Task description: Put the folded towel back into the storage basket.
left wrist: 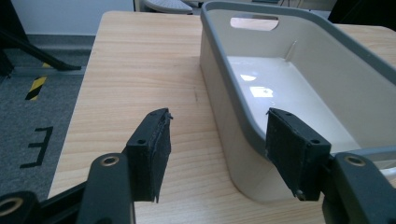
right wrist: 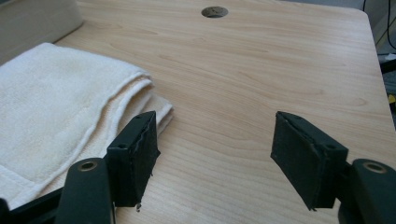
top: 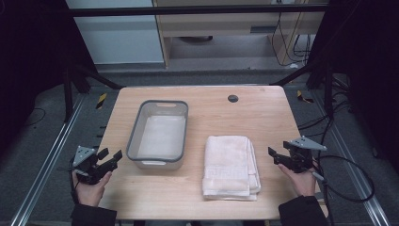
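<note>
Grey-rimmed bin [top: 159,134] empty — folded towel [top: 230,165] beside it

towel [right wrist: 56,107]: cut by left edge | bin [left wrist: 299,84]: right side cut off

Both hands hold their grippers low at the table's near corners, left gripper [top: 109,157] and right gripper [top: 274,157] with jaws spread wide.

Tub [top: 160,134] left on table [top: 263,117]; folded towel [top: 230,165] just right, nearer front edge.
</note>
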{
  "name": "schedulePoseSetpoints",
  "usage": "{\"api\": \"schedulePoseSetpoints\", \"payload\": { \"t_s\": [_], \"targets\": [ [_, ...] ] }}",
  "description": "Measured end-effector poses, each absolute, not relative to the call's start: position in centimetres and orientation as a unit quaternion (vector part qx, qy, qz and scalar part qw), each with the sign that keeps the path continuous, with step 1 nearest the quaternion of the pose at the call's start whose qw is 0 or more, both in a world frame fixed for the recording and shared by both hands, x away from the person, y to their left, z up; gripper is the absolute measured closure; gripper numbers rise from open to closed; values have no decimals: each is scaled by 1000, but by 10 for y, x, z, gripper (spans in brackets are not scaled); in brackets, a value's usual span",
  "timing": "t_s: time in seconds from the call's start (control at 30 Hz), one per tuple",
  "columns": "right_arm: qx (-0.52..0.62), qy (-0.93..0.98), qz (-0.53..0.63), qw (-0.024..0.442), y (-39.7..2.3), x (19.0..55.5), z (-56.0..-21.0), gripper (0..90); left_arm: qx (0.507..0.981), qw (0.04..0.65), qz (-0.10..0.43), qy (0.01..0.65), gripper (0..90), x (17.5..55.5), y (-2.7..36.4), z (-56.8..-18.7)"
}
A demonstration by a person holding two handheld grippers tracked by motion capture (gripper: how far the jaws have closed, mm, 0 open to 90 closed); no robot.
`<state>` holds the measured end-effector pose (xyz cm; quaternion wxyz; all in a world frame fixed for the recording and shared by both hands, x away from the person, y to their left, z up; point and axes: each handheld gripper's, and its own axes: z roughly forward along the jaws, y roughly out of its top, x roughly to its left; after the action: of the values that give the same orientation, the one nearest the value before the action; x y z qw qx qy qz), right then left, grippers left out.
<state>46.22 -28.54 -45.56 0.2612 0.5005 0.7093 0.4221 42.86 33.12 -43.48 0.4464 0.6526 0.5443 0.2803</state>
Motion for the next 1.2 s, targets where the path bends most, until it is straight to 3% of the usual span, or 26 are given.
{"api": "schedulePoseSetpoints", "payload": {
  "t_s": [0.7,1.2],
  "targets": [
    [478,714,446,252,-280,468,-433,333,672,462,274,510,400,429,301,-417],
    [460,708,480,238,-272,478,-406,305,691,478,270,470,389,436,258,-398]
  ]
}}
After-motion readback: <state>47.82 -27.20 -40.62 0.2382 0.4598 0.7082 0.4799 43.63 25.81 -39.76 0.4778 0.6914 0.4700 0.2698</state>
